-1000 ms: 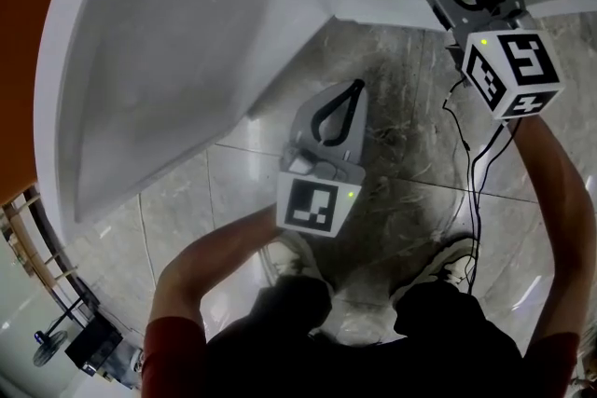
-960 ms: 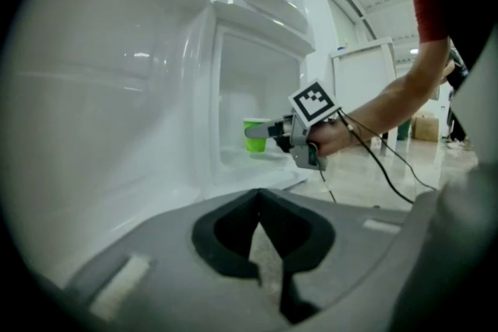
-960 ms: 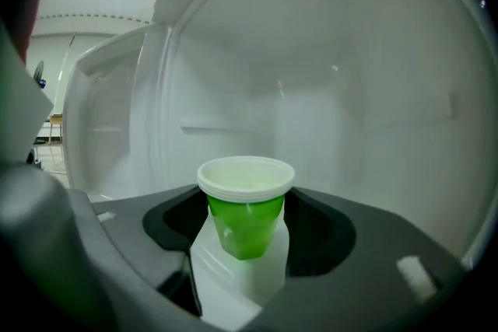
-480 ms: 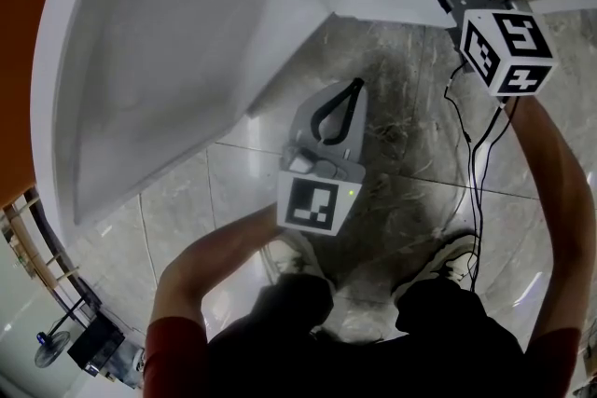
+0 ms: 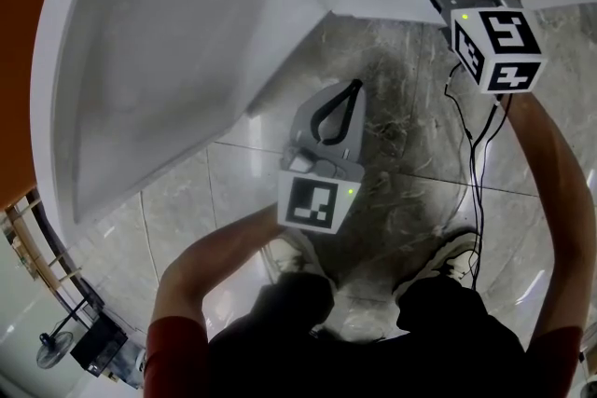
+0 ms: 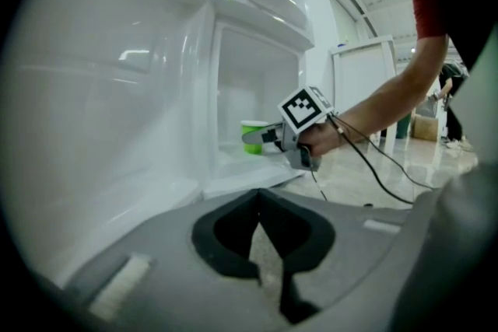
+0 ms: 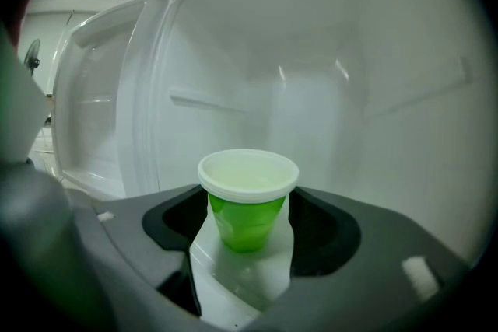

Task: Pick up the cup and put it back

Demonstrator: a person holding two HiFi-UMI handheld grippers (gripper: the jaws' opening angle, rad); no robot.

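Tongs of the right gripper (image 7: 249,202) stand wide and are closed on the green cup (image 7: 247,218) just under its white rim. The cup is upright inside a white cabinet (image 7: 350,74), over its white shelf (image 7: 241,280); whether its base touches the shelf cannot be told. On the left gripper (image 6: 259,202) the tongs are shut, tips together, with nothing between them. It is held low over the marble-tiled floor (image 5: 410,154), well apart from the cup. Beside it the cabinet's open white door (image 5: 168,61) stands out towards the person.
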